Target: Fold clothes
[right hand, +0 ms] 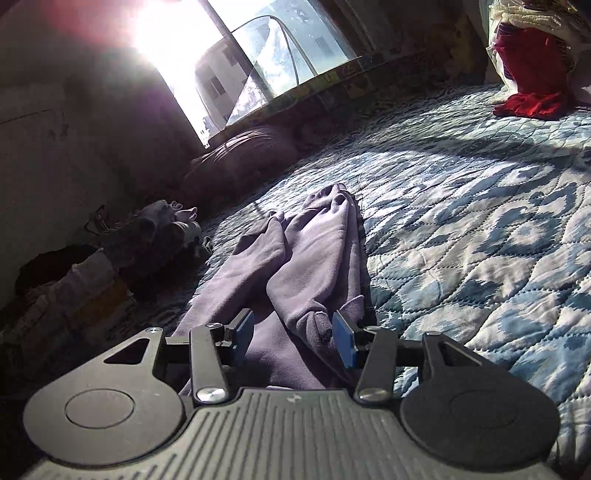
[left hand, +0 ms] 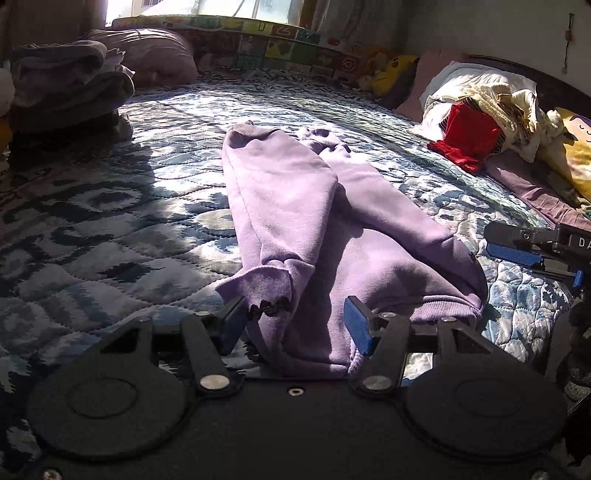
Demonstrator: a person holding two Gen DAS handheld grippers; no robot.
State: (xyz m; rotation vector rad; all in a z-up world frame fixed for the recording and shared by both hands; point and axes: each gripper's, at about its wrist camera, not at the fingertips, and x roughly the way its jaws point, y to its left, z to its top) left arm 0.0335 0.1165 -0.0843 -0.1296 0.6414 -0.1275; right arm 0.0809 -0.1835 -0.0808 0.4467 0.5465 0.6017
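Your lilac fleece garment [left hand: 314, 221] lies on the blue-and-white quilted bedspread [left hand: 110, 229], its long axis running from just in front of your left gripper [left hand: 295, 325] toward 12 o'clock, slightly left of straight ahead. Its two long tubes lie side by side and partly overlapped, their far ends pointing at the patterned foam mat [left hand: 280, 33] along the window side. The near end, with a ribbed band and a small black trim [left hand: 269, 306] on a cuff, sits between your left gripper's blue-padded fingers [left hand: 356, 328]. Those fingers are spread wide; cloth lies in the gap and nothing pinches it.

From your right wrist, the same garment [right hand: 303, 258] again stretches away toward 12 o'clock, and its near end lies in the gap of your right gripper [right hand: 293, 338]. Those fingers are likewise spread apart, not pressing the fabric.

In the left view, your right gripper [left hand: 532, 247] shows at 3 o'clock, just beside the garment's ribbed edge.

A red cloth [left hand: 465, 140] on a cream pile sits at 2 o'clock, well apart from the garment. Folded greyish clothes [left hand: 66, 85] are stacked at 10 o'clock.
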